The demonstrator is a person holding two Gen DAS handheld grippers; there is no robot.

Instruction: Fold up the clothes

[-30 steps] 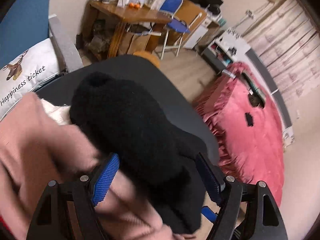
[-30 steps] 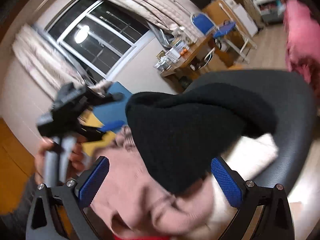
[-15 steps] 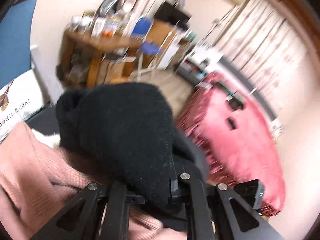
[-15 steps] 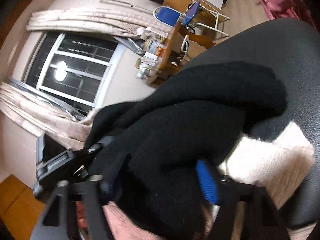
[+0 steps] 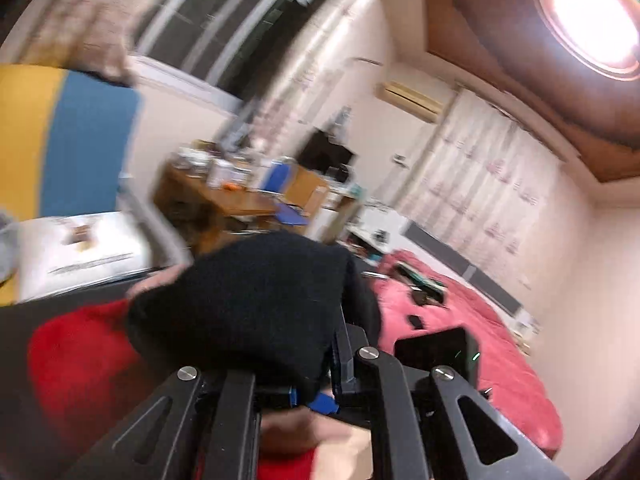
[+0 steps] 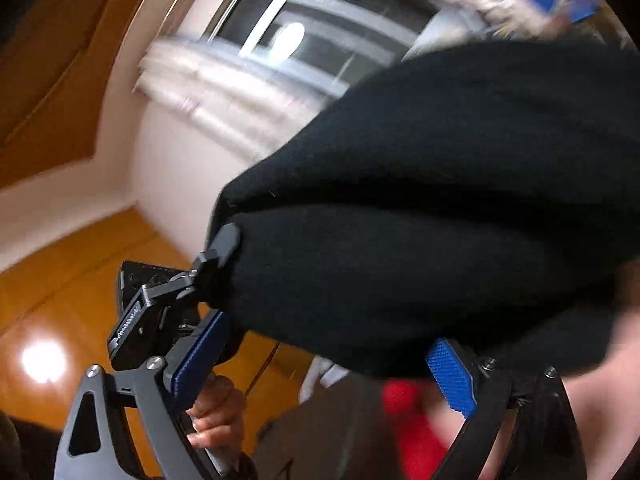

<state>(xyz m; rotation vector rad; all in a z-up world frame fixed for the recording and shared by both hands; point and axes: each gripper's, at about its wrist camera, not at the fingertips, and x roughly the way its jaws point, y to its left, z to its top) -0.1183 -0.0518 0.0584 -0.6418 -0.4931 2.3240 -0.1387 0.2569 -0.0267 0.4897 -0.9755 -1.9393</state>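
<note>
A black knit garment (image 5: 248,304) is lifted off the pile. My left gripper (image 5: 316,396) is shut on its edge; it also shows in the right wrist view (image 6: 218,252), clamped on the garment's left end. The garment (image 6: 440,200) fills the right wrist view and hangs over my right gripper (image 6: 324,364), whose blue pads (image 6: 452,376) stand well apart with the cloth lying across them. A red garment (image 5: 80,360) and a pink one (image 6: 592,408) lie below.
A black round table (image 5: 16,320) holds the pile. A pink bed (image 5: 480,340) lies to the right, a white printed pillow (image 5: 80,248) to the left, a wooden desk (image 5: 224,196) and blue chair (image 5: 280,184) behind. The person's hand (image 6: 216,412) grips the left handle.
Both grippers have risen and tilted up, lifting the black garment off the pile. The left gripper shut on it half a second ago and stays shut. The views are motion-blurred.
</note>
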